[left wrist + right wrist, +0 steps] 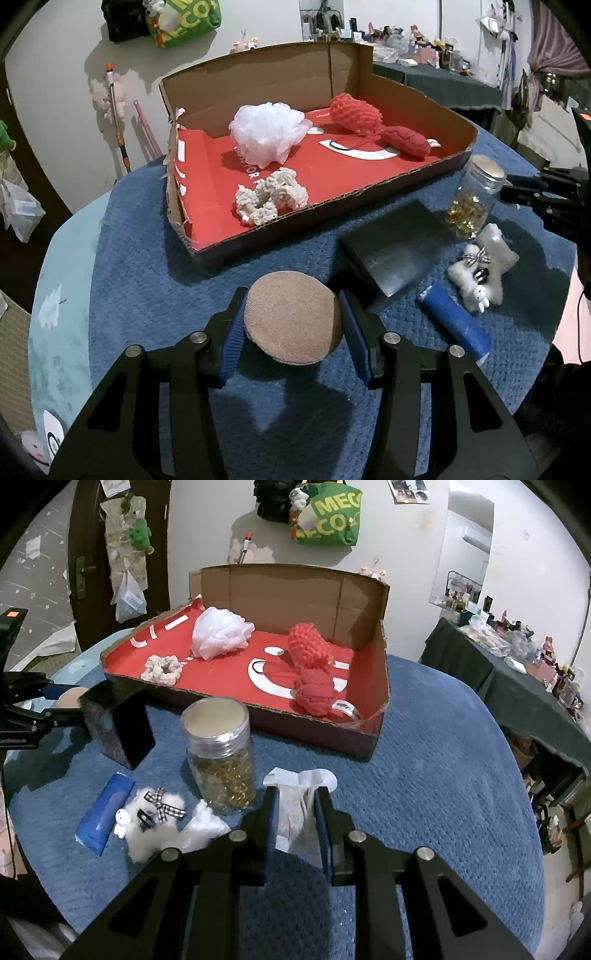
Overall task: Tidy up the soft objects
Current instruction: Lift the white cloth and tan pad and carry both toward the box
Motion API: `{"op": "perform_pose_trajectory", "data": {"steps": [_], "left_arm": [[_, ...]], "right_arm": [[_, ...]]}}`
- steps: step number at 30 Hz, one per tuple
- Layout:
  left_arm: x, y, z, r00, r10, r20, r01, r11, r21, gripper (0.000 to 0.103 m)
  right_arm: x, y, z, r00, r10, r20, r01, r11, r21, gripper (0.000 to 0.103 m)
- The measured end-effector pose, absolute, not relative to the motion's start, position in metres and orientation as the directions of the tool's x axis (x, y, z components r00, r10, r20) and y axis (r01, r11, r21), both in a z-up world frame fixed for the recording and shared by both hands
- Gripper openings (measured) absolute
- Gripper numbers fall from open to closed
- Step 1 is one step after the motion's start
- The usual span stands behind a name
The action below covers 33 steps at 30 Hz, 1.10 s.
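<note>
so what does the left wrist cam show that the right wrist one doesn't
Only the left wrist view shows the whole tan round pad, held between the left gripper jaws.

Only the right wrist view shows the white gauzy cloth, pinched by the right gripper.

Both show the cardboard tray holding the white mesh puff, cream scrunchie and red knitted pieces, with the jar, black box, blue tube and fluffy white toy outside it.
</note>
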State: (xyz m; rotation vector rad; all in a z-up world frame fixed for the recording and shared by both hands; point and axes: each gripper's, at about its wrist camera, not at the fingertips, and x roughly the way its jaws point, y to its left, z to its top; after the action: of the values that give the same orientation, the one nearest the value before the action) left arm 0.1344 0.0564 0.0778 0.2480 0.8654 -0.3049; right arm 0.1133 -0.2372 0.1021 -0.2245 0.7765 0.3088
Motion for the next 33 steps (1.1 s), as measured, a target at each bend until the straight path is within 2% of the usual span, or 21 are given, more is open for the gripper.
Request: {"op": "perform_pose_trajectory", "data": {"steps": [33], "left_arm": [[0.158,0.056,0.075,0.566,-0.168,-0.807,0.418,0.902,0.106,0.047]], "right_arm": [[0.145,-0.227,0.099,0.629,0.160,-0.761,-0.381,0.916,-0.123,0.021]]}}
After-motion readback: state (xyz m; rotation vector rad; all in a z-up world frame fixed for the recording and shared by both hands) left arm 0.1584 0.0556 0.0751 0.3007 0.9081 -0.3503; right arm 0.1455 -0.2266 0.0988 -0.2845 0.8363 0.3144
